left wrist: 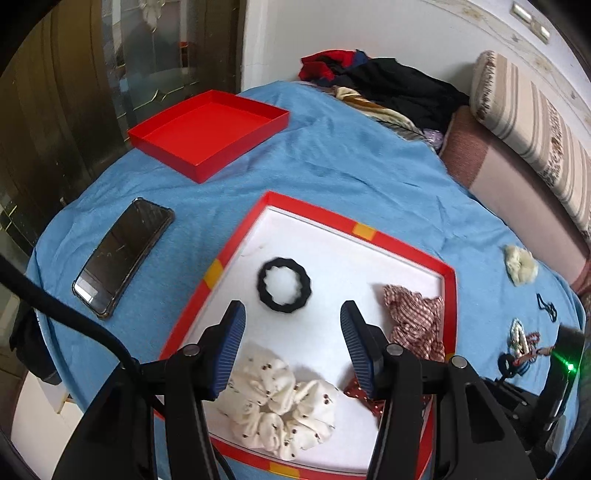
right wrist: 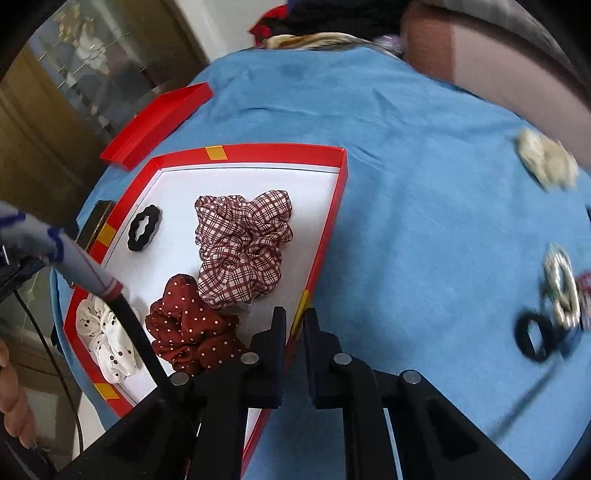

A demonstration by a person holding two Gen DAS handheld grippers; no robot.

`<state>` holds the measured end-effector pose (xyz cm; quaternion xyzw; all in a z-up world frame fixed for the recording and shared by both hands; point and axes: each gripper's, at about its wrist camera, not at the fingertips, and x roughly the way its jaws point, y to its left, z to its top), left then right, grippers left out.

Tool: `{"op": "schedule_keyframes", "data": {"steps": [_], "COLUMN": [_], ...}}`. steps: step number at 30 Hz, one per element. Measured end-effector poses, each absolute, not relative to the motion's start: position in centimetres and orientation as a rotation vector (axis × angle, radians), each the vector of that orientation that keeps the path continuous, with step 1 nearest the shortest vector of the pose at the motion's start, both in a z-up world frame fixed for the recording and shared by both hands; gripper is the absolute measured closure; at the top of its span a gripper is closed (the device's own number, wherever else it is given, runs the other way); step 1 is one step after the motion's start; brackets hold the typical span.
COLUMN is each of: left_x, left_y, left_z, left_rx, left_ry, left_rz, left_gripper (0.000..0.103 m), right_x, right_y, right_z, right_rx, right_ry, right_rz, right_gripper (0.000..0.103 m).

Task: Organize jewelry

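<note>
Left tongs [left wrist: 291,347] spread wide over the tray [left wrist: 402,245]; right tongs [right wrist: 294,343] nearly pinched, empty.
Risk: remaining jewelry [right wrist: 559,291] looks tangled — one careless grab might drag the whole bunch.

A blue blanket [left wrist: 332,158] covers the bed, lit evenly by soft daylight. Along the bed's far right edge runs a brown-and-pink cushion [left wrist: 491,173], with a beige striped bolster [left wrist: 532,122] lying on top of it against the white wall [left wrist: 332,33], and a heap of dark and red clothes [left wrist: 384,85] sits at the far edge. Beyond the bed's left edge stands a glass-panelled door [left wrist: 147,62] with gold trim, set beside brown wood panelling [left wrist: 44,110].
</note>
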<state>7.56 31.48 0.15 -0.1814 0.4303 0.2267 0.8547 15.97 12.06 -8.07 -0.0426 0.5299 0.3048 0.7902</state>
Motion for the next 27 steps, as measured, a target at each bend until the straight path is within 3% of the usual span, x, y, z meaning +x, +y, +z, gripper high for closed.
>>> {"op": "schedule_keyframes", "data": {"steps": [3, 6, 14, 17, 21, 27], "left_x": [8.2, 8.9, 12.6, 14.6, 17.6, 21.9], "left_y": [29.8, 27.1, 16.2, 12.0, 7.4, 3.8], "left_z": [0.5, 1.3, 1.6, 0.0, -3.8, -7.9], "left_rx": [-0.367, -0.348, -0.209, -0.17, -0.16, -0.112], "left_ry": [0.909, 0.908, 0.952, 0.99, 1.059, 1.111], "left_rz": [0.451, 0.403, 0.205, 0.12, 0.014, -0.025], "left_gripper": [0.051, 0.051, 0.046, 0.046, 0.046, 0.046], "right_x": [15.7, 15.2, 15.8, 17.1, 19.6, 23.9], "right_y": [10.0, 6.2, -8.2, -13.6, -18.0, -18.3], "right_z": [-8.0, -6.6, -5.4, -6.2, -7.0, -7.5], "right_rx": [-0.072, -0.011, 0.017, 0.081, 0.162, 0.206], "right_ry": [1.138, 1.097, 1.009, 1.028, 1.028, 1.024], "right_rz": [0.676, 0.689, 0.499, 0.405, 0.344, 0.367], "right_gripper": [0.091, 0.079, 0.077, 0.076, 0.062, 0.059]}}
